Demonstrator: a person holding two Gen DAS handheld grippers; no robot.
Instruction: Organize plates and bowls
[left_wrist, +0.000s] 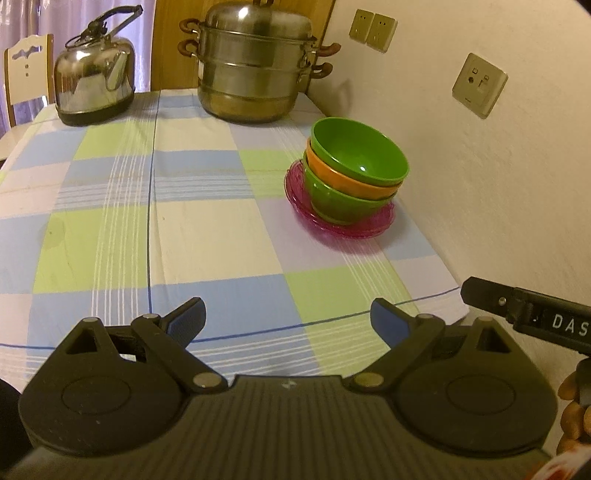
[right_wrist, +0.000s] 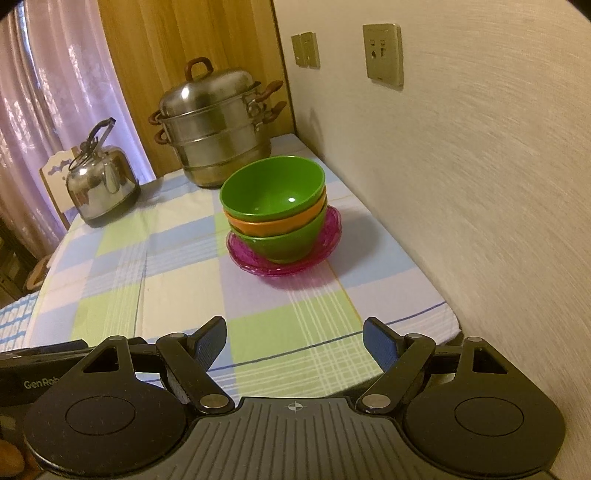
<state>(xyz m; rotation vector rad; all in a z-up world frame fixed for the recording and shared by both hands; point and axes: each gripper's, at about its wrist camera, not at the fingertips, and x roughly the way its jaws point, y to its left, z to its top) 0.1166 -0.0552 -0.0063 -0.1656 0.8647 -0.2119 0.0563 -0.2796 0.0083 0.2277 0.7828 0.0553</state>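
Both your left gripper (left_wrist: 288, 317) and right gripper (right_wrist: 294, 338) hang empty, jaws spread. Far right on the bench (right_wrist: 184, 295), light, slick plastic bowls (right_wrist: 275, 218) nest on pink plates (right_wrist: 332, 236); pinch a rim.

Three nested plastic bowls (right_wrist: 275, 210), green over orange over green, sit on stacked pink translucent plates (right_wrist: 332, 229) on the checked-cloth table (right_wrist: 184, 280), near the wall on its right side. Behind them, in the far corner: tiered steel steamer pot (right_wrist: 214, 125). Left of the pot: steel kettle (right_wrist: 101, 181).
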